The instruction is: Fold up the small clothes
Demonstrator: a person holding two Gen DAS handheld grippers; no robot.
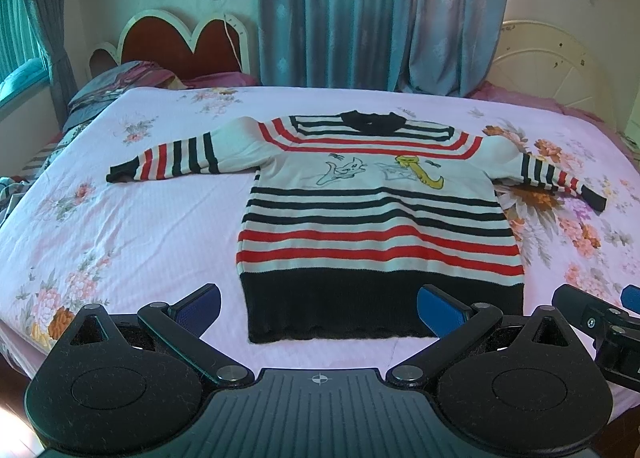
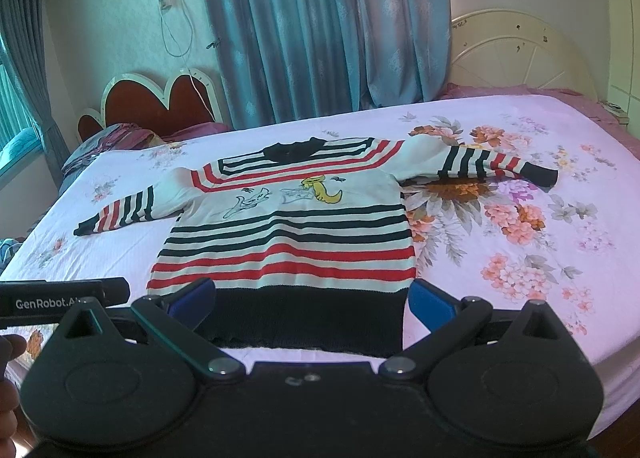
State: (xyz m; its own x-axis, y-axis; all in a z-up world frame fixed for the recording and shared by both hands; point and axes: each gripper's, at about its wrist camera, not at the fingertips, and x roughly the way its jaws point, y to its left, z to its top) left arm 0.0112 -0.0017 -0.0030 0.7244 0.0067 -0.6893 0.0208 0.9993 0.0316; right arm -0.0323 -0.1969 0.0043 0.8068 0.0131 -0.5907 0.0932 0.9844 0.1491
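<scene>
A small striped sweater (image 1: 376,214) lies flat and face up on the bed, white with black and red stripes, cartoon figures on the chest and a black hem nearest me. Both sleeves are spread out sideways. My left gripper (image 1: 320,308) hangs open just above the near hem, blue pads wide apart, nothing between them. The right wrist view shows the same sweater (image 2: 288,234), with my right gripper (image 2: 310,298) open over the black hem, holding nothing. The right gripper's body (image 1: 592,314) shows at the right edge of the left wrist view.
The bed has a pink floral sheet (image 1: 132,226) and a cream headboard (image 2: 516,54) at the right. A red heart-shaped headboard (image 1: 180,42) and bedding (image 1: 108,86) stand at the back left, blue curtains (image 1: 380,10) behind. A hand (image 2: 8,350) shows at the left edge.
</scene>
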